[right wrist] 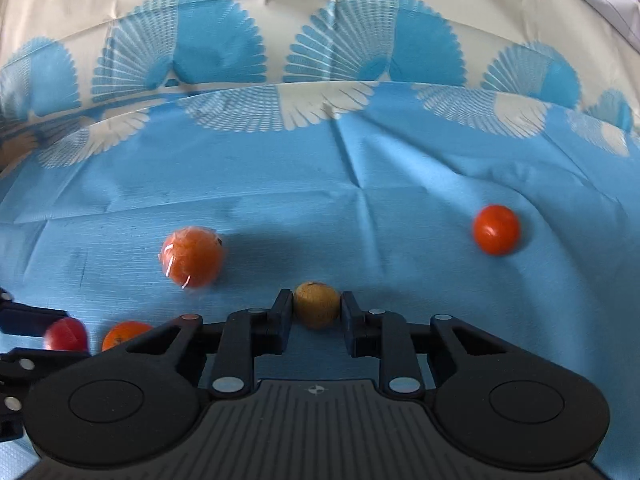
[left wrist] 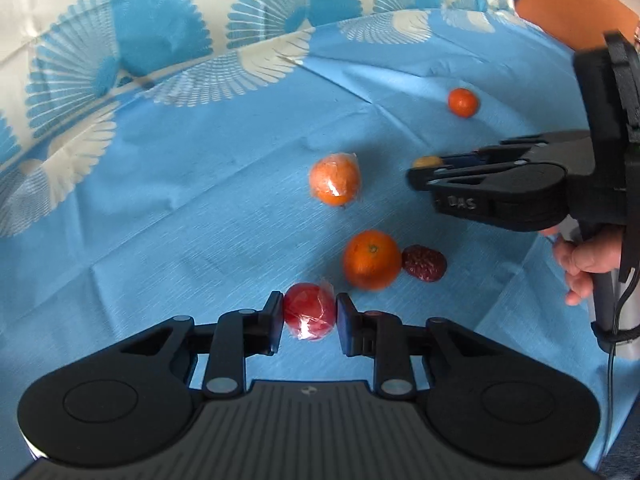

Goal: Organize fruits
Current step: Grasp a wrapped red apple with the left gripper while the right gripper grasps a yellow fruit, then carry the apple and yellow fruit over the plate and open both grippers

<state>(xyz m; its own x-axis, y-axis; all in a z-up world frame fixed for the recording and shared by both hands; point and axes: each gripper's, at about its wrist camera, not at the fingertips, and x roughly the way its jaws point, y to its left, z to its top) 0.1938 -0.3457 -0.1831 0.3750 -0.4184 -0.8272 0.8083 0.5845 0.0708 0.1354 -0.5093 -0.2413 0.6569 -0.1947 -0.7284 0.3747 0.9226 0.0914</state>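
My left gripper [left wrist: 309, 317] is shut on a red fruit in clear wrap [left wrist: 310, 312], both pads pressing its sides on the blue cloth. My right gripper [right wrist: 316, 312] is shut on a small yellow-brown round fruit [right wrist: 317, 305]; the left wrist view shows this gripper [left wrist: 424, 172] from the side with the yellow-brown fruit [left wrist: 426, 161] at its tips. Loose on the cloth lie a wrapped orange [left wrist: 335, 179], a bare orange [left wrist: 372, 259], a wrinkled dark red date [left wrist: 424, 263] touching it, and a small red-orange fruit [left wrist: 463, 102]. The right wrist view shows the wrapped orange [right wrist: 192, 257] and small red-orange fruit [right wrist: 496, 230].
A blue tablecloth [left wrist: 180, 208] with white fan patterns covers the surface and rises into a cream patterned backdrop [right wrist: 320, 12]. A person's hand [left wrist: 584, 264] holds the right gripper's handle at the right edge. An orange board [left wrist: 576, 4] stands at the far right.
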